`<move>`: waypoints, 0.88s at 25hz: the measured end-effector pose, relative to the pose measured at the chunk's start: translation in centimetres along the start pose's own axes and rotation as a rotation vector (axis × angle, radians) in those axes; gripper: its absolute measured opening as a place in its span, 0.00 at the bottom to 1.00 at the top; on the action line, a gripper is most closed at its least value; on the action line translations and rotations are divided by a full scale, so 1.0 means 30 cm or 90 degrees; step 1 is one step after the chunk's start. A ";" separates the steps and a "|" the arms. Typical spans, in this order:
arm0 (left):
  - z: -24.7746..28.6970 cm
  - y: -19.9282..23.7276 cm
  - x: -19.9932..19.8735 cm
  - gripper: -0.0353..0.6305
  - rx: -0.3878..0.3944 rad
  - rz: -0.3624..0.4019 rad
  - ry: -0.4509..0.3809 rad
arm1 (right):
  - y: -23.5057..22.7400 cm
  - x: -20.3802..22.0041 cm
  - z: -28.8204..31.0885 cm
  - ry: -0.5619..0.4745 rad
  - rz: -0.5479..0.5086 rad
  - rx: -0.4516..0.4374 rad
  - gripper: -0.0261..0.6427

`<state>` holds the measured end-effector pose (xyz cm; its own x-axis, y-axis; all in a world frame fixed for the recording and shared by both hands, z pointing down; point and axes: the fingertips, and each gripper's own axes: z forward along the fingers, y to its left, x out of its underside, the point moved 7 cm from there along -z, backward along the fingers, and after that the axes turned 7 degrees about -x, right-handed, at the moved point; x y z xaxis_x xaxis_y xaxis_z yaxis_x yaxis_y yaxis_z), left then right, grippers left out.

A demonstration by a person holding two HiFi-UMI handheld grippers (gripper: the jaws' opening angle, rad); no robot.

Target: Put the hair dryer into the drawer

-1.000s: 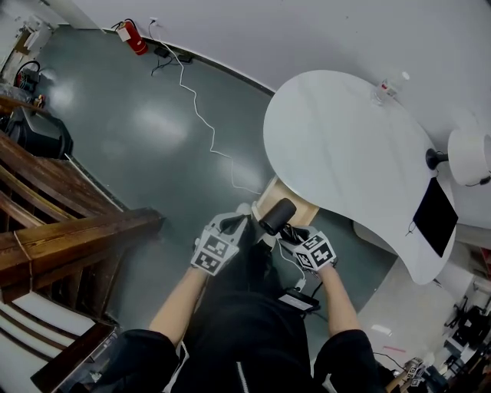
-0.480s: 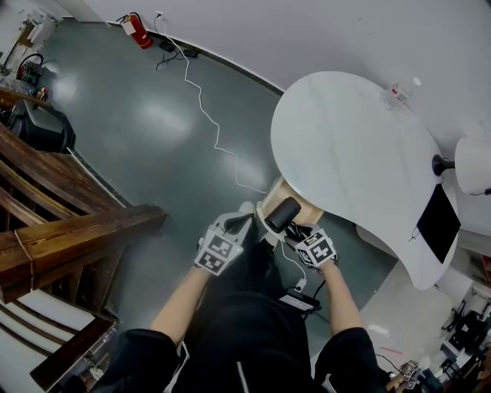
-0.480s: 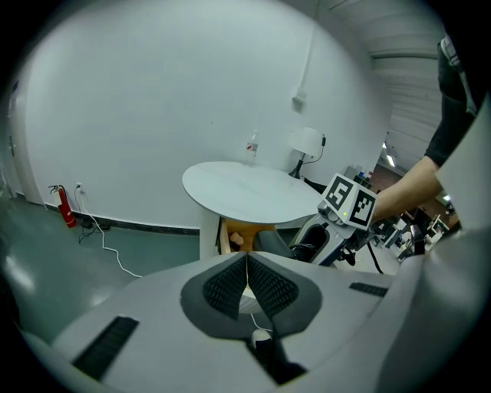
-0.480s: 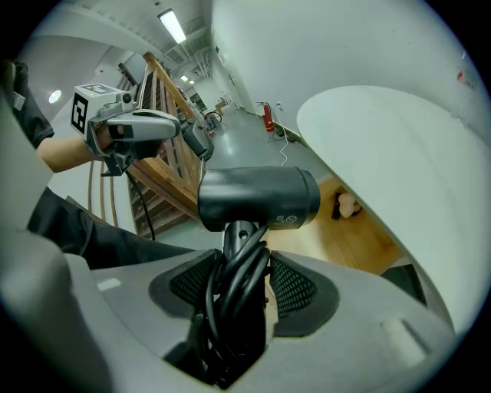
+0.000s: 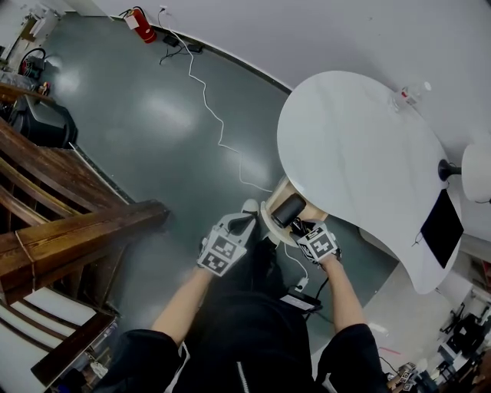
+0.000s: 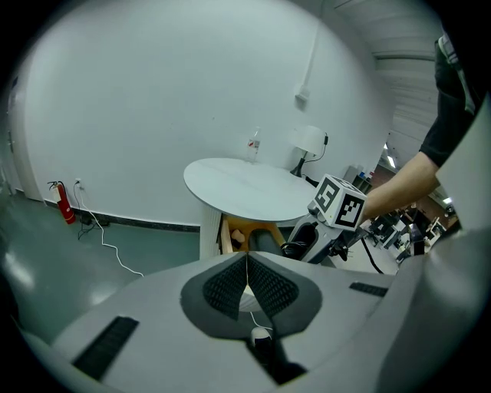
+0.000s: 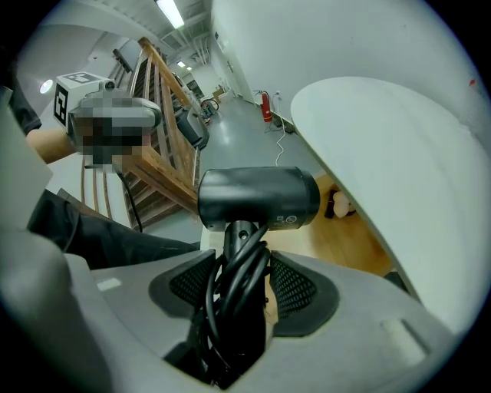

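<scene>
A black hair dryer point(image 7: 257, 198) with its cord wound round the handle stands up between my right gripper's point(image 7: 244, 285) pads, which are shut on that handle. In the head view the hair dryer point(image 5: 289, 209) hangs over the open wooden drawer point(image 5: 270, 212) under the white table's near edge, with my right gripper point(image 5: 305, 230) just behind it. My left gripper point(image 5: 239, 227) is beside it on the left, over the floor. In the left gripper view my left gripper's point(image 6: 247, 284) pads meet with nothing between them, and the open drawer point(image 6: 249, 233) shows past them, with a small object inside.
A white rounded table point(image 5: 353, 153) carries a clear bottle point(image 5: 407, 94), a lamp point(image 5: 469, 165) and a black flat panel point(image 5: 443, 227). A dark wooden staircase rail point(image 5: 69, 238) runs along the left. A white cable point(image 5: 215, 115) trails over the green floor to a fire extinguisher point(image 5: 141, 22).
Both grippers have shifted forward toward the table. The hair dryer has moved from in front of the drawer to over its opening, still held by the right gripper.
</scene>
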<state>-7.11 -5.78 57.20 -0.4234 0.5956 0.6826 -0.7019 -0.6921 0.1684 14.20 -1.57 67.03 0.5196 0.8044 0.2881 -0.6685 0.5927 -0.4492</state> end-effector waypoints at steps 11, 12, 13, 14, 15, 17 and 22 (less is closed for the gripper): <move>0.020 0.048 0.007 0.07 -0.006 -0.014 0.016 | -0.070 -0.020 0.054 0.048 -0.013 0.019 0.37; 0.021 0.051 0.009 0.07 -0.005 -0.015 0.018 | -0.076 -0.018 0.061 0.052 -0.015 0.023 0.37; 0.021 0.054 0.012 0.07 -0.005 -0.016 0.019 | -0.081 -0.017 0.070 0.055 -0.016 0.025 0.37; 0.021 0.056 0.015 0.07 -0.005 -0.018 0.021 | -0.085 -0.017 0.078 0.057 -0.017 0.028 0.37; 0.021 0.058 0.018 0.07 -0.006 -0.020 0.022 | -0.085 -0.019 0.083 0.061 -0.017 0.027 0.37; 0.028 0.060 0.026 0.07 -0.005 -0.022 0.026 | -0.087 -0.024 0.091 0.071 -0.023 0.025 0.37; 0.045 0.067 0.041 0.07 -0.002 -0.024 0.038 | -0.114 -0.026 0.124 0.086 -0.044 0.030 0.37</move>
<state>-8.25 -6.99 59.33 -0.4301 0.6440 0.6327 -0.7194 -0.6679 0.1908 14.09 -4.08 71.48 0.6299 0.7508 0.1989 -0.6515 0.6502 -0.3910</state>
